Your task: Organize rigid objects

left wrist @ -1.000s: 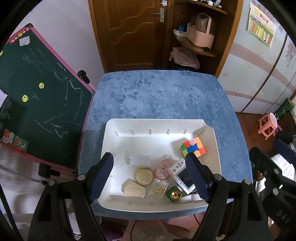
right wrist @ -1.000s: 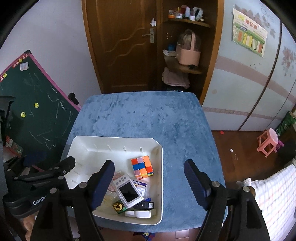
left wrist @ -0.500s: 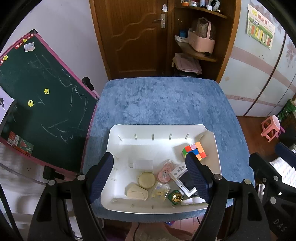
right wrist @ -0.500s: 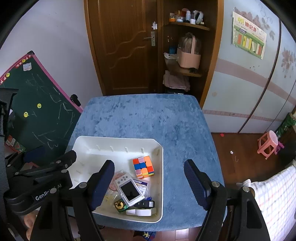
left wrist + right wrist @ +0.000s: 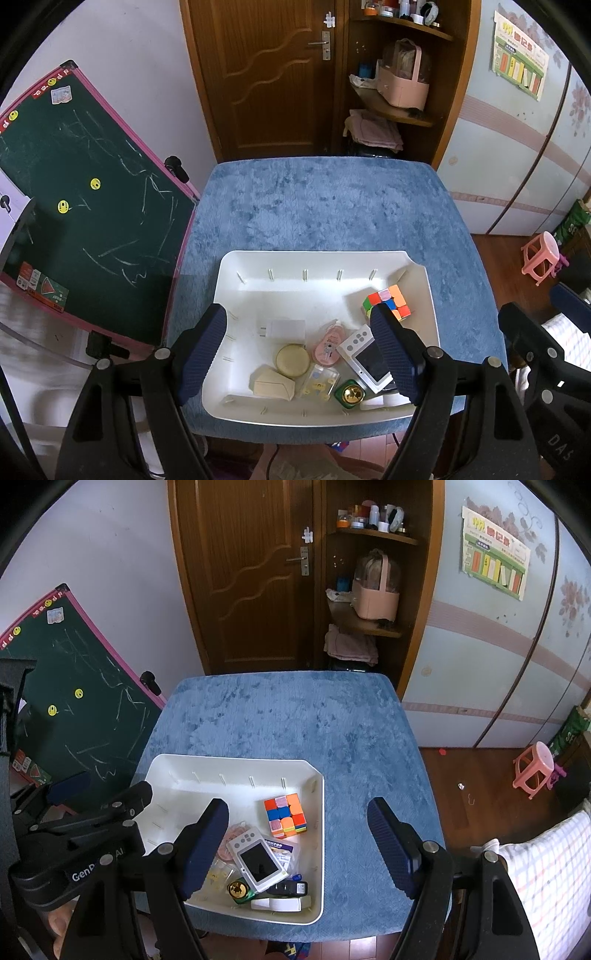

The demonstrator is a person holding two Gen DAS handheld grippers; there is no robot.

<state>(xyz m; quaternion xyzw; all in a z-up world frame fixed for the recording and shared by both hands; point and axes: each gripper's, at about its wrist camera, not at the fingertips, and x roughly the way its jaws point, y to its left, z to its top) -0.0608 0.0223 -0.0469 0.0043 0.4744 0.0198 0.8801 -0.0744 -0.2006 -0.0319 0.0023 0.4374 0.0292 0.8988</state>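
Now the desk and white tray sit lower in both views than before. Inside the tray's right half, the handheld game console lies flat, long axis diagonal, near the cube. Both grippers' fingers hang released, empty.

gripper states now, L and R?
Left gripper: jaws open, holding nothing, above the white tray.
Right gripper: jaws open, holding nothing.

A table covered in blue plush cloth carries one thing directly: a white tray, set at the edge nearest the left hand-held gripper, under its open jaws. Beyond the tray, the cloth lies bare.
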